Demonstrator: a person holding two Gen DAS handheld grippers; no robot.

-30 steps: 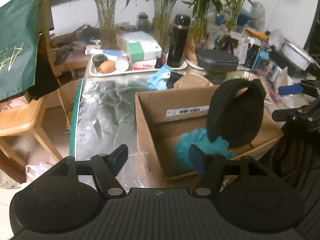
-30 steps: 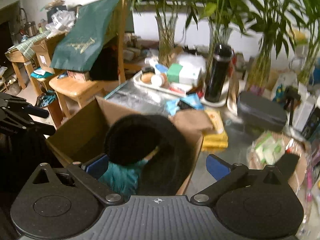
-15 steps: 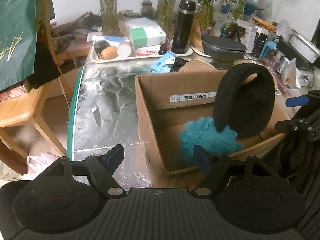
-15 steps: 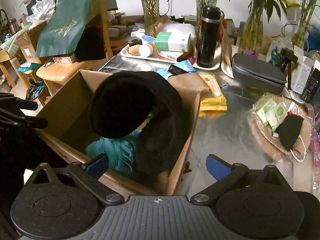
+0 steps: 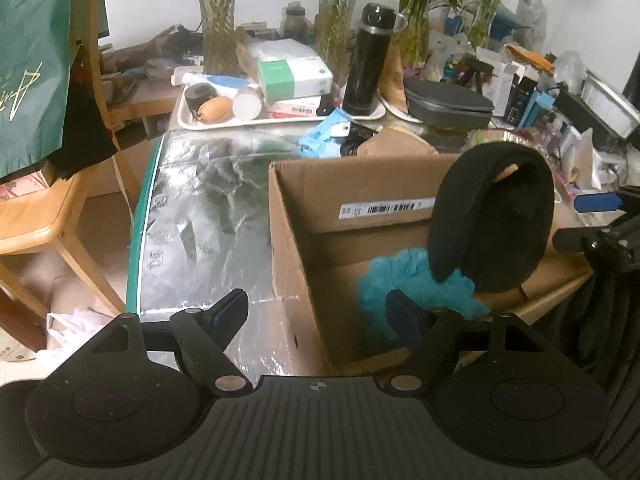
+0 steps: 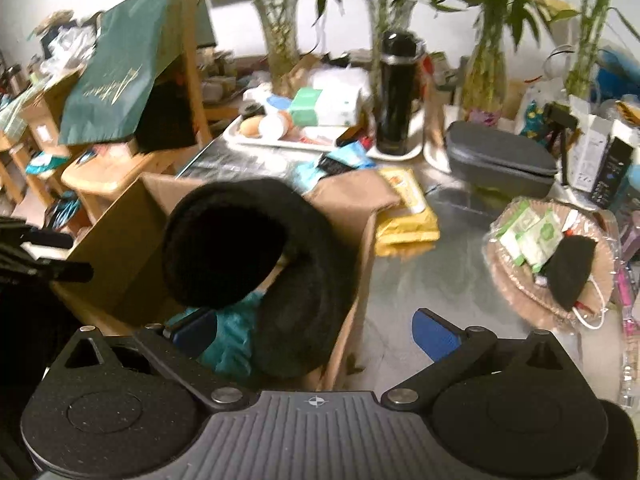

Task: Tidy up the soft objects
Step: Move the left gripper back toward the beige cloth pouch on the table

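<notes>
- The counter (image 5: 208, 216) was covered in crinkled silver foil with a green strip along its near left edge, and its back half was crowded with clutter.
- An open cardboard box (image 5: 340, 200) sat on the foil, a barcode label on its inner far wall.
- Black fuzzy earmuffs (image 5: 496, 220) stood upright inside the box against its right side, resting on a teal mesh bath pouf (image 5: 396, 276) at the bottom.
- The left claw (image 5: 316, 314) was spread wide with nothing between its blue pads, hovering over the box's near left corner.
- The right claw (image 6: 316, 330) was likewise spread and empty, straddling the box's right wall, apart from the earmuffs (image 6: 256, 248).
- Behind the box lay a white tray (image 5: 280, 118) with a tissue pack, a tall black flask (image 5: 368, 60), and a grey zip case (image 5: 448, 100).
- Glass vases of bamboo (image 5: 218, 16) lined the white wall.
- A wooden chair (image 5: 48, 216) draped with a green bag (image 5: 28, 64) stood left of the counter.
</notes>
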